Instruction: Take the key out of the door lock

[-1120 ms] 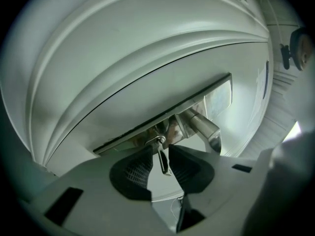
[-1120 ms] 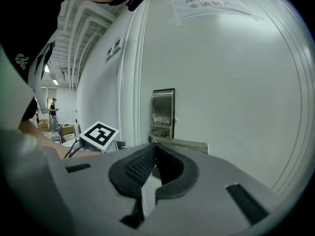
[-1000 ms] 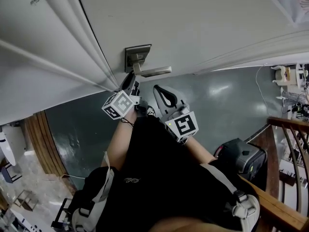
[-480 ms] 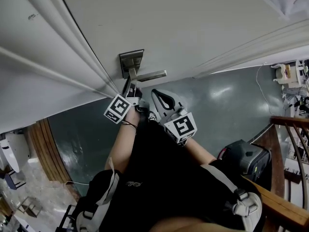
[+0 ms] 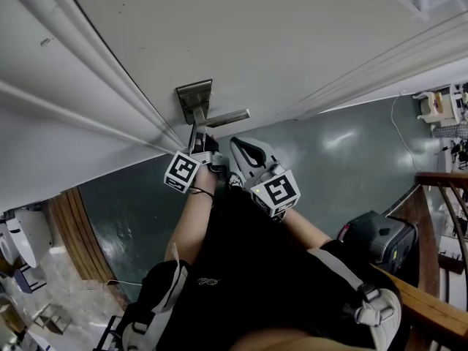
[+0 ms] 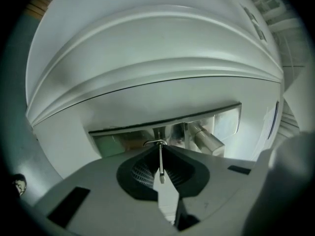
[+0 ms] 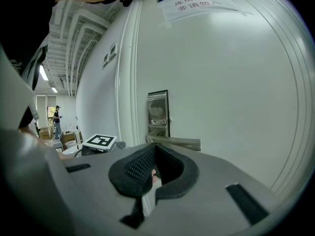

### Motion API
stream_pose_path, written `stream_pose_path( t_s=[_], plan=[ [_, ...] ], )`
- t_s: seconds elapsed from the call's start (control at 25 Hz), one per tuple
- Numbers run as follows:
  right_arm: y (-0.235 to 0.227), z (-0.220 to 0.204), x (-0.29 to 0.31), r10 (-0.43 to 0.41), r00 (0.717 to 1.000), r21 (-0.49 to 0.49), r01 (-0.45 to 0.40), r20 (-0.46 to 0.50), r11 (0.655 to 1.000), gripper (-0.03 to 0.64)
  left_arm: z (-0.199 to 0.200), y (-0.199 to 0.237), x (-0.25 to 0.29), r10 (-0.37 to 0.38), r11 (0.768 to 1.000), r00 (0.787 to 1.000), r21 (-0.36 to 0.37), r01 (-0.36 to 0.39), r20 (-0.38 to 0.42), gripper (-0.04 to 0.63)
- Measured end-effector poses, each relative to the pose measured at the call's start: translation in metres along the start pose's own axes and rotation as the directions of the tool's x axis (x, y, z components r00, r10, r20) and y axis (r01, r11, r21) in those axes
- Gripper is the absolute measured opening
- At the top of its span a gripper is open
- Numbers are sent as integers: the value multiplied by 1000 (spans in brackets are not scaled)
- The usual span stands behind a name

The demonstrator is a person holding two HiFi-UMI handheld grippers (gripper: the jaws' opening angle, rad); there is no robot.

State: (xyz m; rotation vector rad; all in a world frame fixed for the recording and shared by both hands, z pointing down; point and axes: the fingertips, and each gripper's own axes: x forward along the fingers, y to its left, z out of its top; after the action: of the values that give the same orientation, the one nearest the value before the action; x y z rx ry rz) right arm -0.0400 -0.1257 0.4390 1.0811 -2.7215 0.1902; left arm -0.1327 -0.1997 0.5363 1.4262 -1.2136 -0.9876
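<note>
Left hand-held gripper [image 6: 160, 152]: the jaws have just been closing and pinch the thin silver metal key [image 6: 161, 165], which is seen edge-on between the black ribbed pads. The key is at the brushed steel lock plate [image 5: 193, 93] on the white panelled door [image 5: 292, 42]. The keyhole itself is hidden behind the jaw tips.

The silver lever handle [image 5: 225, 115] projects right from the plate, just above the right hand-held gripper [image 5: 248, 149]. That gripper's jaws are together with nothing between them. It hangs just beside the left one, clear of the door face.

Raised moulding edges [image 5: 88, 50] run close by the plate's left side. The grey-green floor [image 5: 344, 152] below both units lies open. A wooden railing [image 5: 424, 314] and a dark case [image 5: 369, 236] stand well apart on the right.
</note>
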Motion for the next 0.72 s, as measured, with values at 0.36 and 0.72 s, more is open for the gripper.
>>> stream_pose_path(
  t_s=[0.36, 0.72],
  plan=[
    [-5, 2, -1, -3, 1000, 13, 3, 1, 1000, 8, 1, -1, 0, 19, 1000, 999, -12, -19, 25, 37],
    [-10, 1, 2, 1, 1000, 11, -1, -2, 1000, 8, 2, -5, 0, 18, 1000, 999, -13, -17, 49, 37]
  ],
)
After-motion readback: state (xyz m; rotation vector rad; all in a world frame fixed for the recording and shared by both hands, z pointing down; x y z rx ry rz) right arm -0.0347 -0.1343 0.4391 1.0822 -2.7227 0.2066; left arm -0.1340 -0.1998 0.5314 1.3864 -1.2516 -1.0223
